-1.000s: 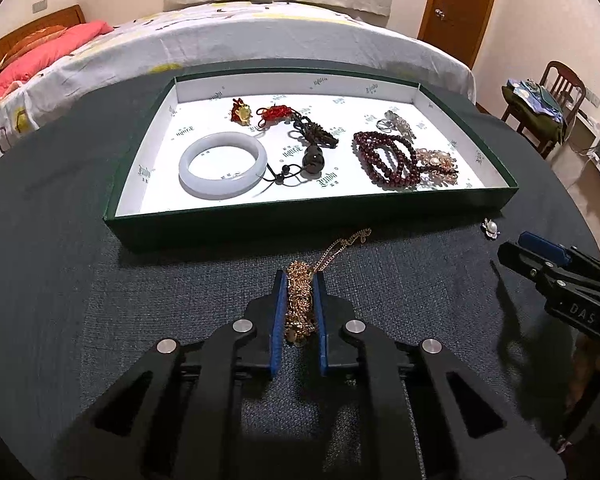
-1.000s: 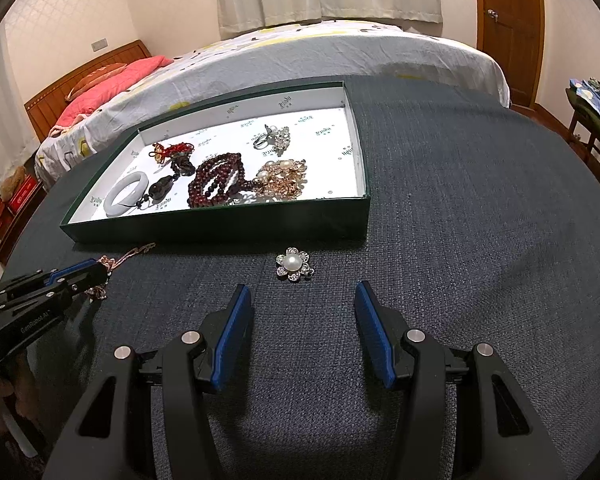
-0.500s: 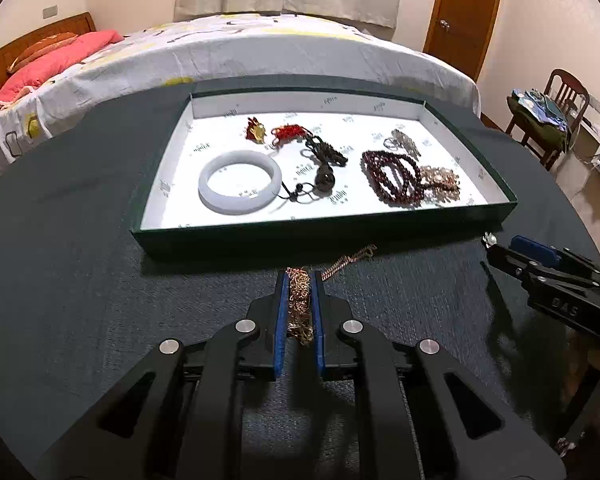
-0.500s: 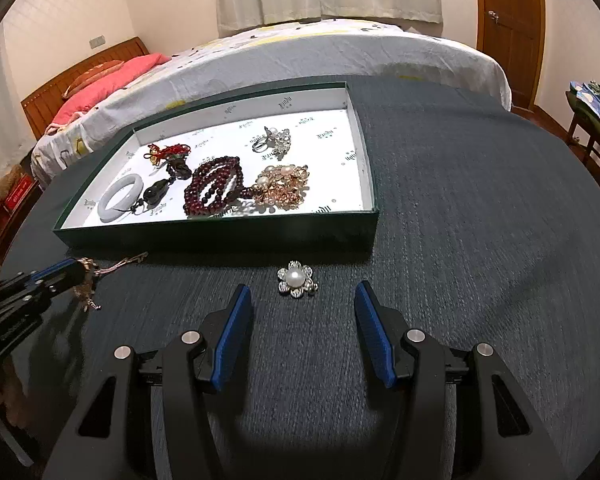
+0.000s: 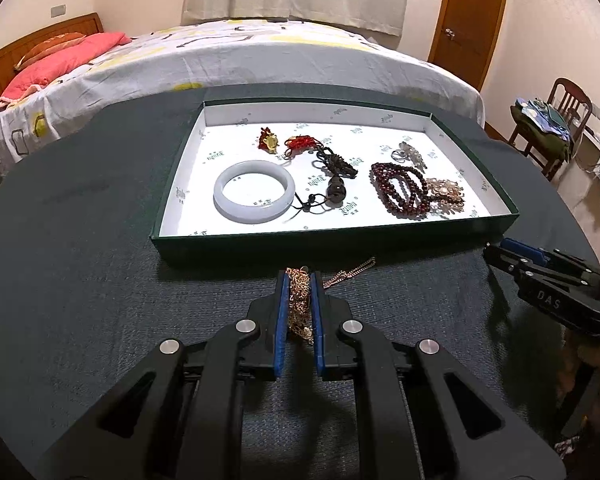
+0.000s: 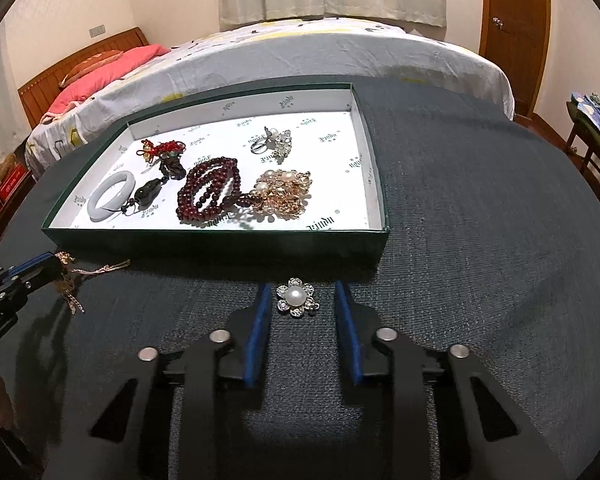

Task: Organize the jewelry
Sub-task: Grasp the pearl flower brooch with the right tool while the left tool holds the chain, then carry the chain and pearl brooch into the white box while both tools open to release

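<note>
At the left, the left gripper (image 5: 299,280) is clamped on a bunched gold chain (image 5: 298,300), as it was a second ago. The bunch is now held closer to the near wall of the tray (image 5: 340,246), with one loose end (image 5: 352,272) trailing on the table (image 5: 80,280) towards that wall. The chain appears ready to be carried over the wall and laid on the white floor inside.

In the tray, from left to right, a white bangle (image 5: 254,191), a red-and-gold charm (image 5: 269,141), a dark corded pendant (image 5: 334,190), dark red beads (image 5: 400,192), a ring (image 6: 260,145) and a gold-and-pearl cluster (image 6: 284,192) are seen lying apart from the grippers.

At the right, the jaws of the right gripper (image 6: 302,300) have just been closing. A pearl flower brooch (image 6: 297,296) is now bracketed between them on the table, just before the tray's near right corner. A gap is seen on either side, so the pads (image 6: 260,320) do not press on it yet, and the brooch is judged not yet gripped.

How much of the chain is pinched and how much merely hangs cannot be told, since the bunch is screened by the blue pads. In the left wrist view the brooch is hidden behind the right gripper. The brooch's back, and whether a pin sits there, is not shown. A hand is only dimly made out at the frame edges.
</note>
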Available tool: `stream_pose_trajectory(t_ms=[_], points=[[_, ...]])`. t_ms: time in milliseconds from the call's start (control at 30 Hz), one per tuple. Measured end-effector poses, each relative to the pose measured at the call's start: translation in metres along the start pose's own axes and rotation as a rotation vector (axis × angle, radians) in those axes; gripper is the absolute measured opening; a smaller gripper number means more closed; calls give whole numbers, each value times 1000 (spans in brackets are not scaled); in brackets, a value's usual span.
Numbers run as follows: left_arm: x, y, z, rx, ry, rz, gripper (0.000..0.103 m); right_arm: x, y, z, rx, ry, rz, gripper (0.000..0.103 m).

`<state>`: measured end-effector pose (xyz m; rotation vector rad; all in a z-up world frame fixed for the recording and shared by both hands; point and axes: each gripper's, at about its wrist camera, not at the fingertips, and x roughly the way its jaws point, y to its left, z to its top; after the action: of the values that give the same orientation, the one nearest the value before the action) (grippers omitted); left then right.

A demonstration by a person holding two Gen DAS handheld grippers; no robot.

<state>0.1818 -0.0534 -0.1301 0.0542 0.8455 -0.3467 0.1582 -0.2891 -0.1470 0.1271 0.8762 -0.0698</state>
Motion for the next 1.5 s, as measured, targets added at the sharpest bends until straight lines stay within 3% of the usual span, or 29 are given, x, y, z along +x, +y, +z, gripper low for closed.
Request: stream_pose_trajectory(t_ms=[400,900,1200,1500], points=[[-8,3,1,-10,-20,9,11,-7,2,-2,0,-18,17,22],[-52,-4,16,-5,-117,12,11,-60,7,15,-4,-135,41,22],[-81,-8,39,-3,-200,-1,11,-89,13,36,-15,-221,60,22],[-85,-21,83,22,-293,-31,11,-100,19,70,-32,-301,77,22]])
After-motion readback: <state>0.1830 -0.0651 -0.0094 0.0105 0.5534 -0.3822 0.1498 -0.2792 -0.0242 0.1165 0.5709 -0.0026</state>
